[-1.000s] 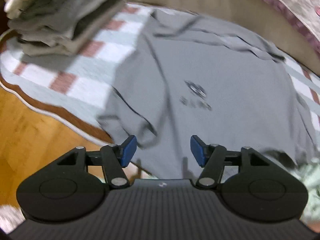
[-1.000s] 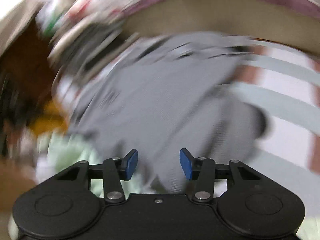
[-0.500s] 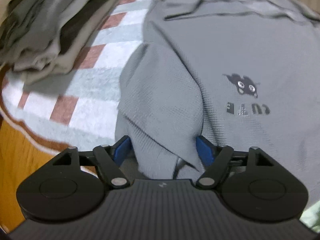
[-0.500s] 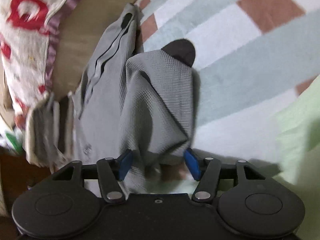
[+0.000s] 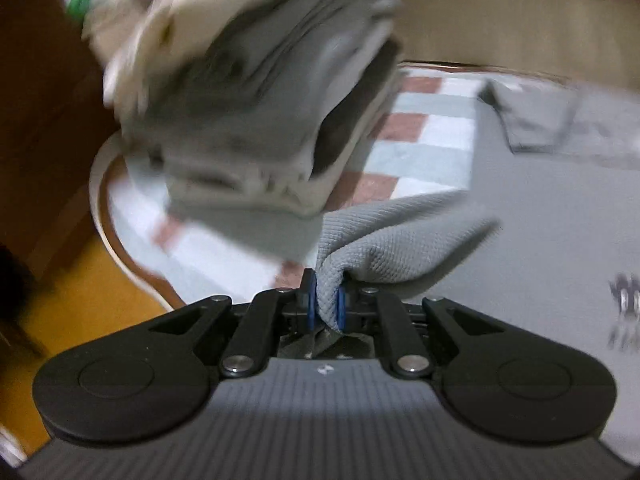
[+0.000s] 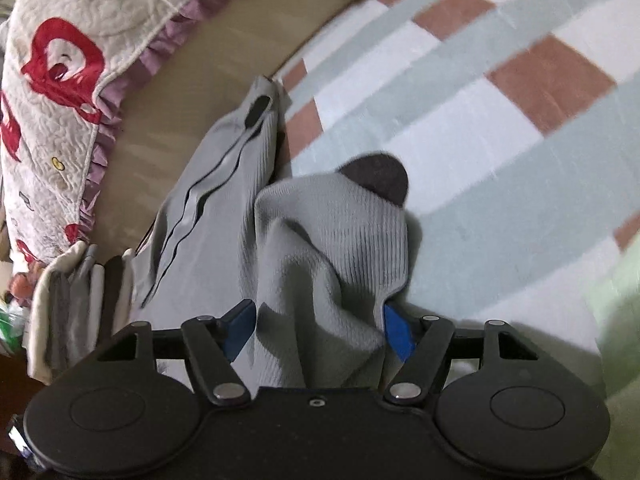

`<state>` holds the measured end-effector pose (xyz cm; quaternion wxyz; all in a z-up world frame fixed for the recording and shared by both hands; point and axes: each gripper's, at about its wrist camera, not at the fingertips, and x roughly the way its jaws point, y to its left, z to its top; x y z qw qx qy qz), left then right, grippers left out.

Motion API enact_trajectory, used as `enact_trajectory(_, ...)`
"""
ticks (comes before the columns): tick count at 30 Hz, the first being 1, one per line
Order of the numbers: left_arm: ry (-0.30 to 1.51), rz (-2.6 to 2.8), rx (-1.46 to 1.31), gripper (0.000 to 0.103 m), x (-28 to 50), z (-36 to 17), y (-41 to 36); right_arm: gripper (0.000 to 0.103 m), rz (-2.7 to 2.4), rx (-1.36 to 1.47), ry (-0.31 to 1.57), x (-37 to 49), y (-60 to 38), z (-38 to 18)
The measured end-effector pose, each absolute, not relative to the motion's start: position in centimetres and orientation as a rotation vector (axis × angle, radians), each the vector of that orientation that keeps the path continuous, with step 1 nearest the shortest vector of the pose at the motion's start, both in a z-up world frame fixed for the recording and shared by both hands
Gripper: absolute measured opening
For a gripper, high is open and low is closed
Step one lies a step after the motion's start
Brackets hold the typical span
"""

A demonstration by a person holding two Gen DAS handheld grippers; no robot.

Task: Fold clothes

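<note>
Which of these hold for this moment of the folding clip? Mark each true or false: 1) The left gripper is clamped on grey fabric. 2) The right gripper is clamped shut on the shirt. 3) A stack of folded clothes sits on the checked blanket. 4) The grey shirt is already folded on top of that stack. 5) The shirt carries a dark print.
1) True: the left gripper pinches a fold of the grey shirt.
2) False: the right gripper is open, with shirt fabric bunched between its blue pads.
3) True: the stack of folded clothes rests on the checked blanket.
4) False: the shirt lies spread on the blanket beside the stack.
5) True: a blurred dark print shows.
</note>
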<state>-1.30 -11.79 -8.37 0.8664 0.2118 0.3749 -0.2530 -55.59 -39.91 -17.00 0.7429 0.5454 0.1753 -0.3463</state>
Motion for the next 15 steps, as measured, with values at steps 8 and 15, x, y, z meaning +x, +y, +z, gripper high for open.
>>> enact_trajectory(8,0.818,-0.386,0.450,0.016,0.5,-10.4,-11.2,0.062,-0.838,1.098,0.417,-54.2,-41.7,-16.5)
enact_trajectory(15,0.675,-0.531,0.518,0.025,-6.1,-7.7,-11.6,0.013,-0.893,0.666,0.432,-54.4,-39.4,-11.6)
